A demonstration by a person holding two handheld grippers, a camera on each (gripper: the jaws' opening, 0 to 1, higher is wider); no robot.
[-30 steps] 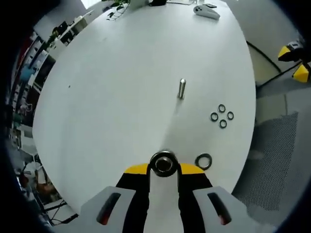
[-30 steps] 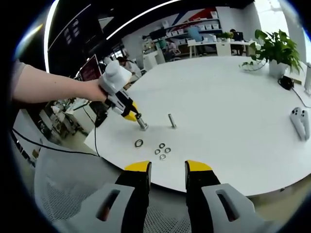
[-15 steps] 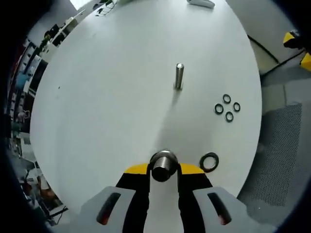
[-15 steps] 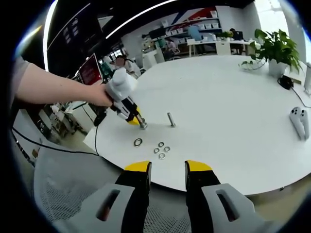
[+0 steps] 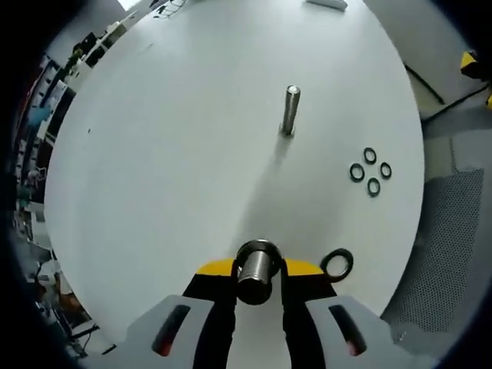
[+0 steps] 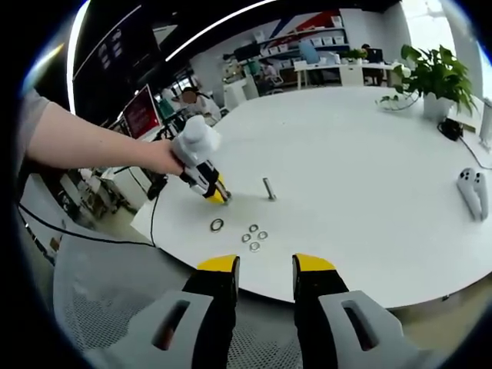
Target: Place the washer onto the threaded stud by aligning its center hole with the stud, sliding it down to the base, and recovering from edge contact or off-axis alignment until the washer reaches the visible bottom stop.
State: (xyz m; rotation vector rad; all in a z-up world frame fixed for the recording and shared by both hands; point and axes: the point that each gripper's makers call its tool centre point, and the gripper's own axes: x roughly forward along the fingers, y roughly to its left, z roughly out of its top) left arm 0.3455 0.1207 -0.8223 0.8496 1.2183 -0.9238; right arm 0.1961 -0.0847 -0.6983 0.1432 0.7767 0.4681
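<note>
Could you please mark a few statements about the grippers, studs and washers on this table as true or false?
1. The left gripper is shut on a threaded stud. True.
2. The right gripper holds a washer. False: its jaws stand open with nothing between them.
3. A second stud stands upright on the white table. True.
4. Four small washers are stacked on that second stud. False: they lie flat on the table, clustered apart from it.
5. A larger washer lies on the table near the left gripper. True.
</note>
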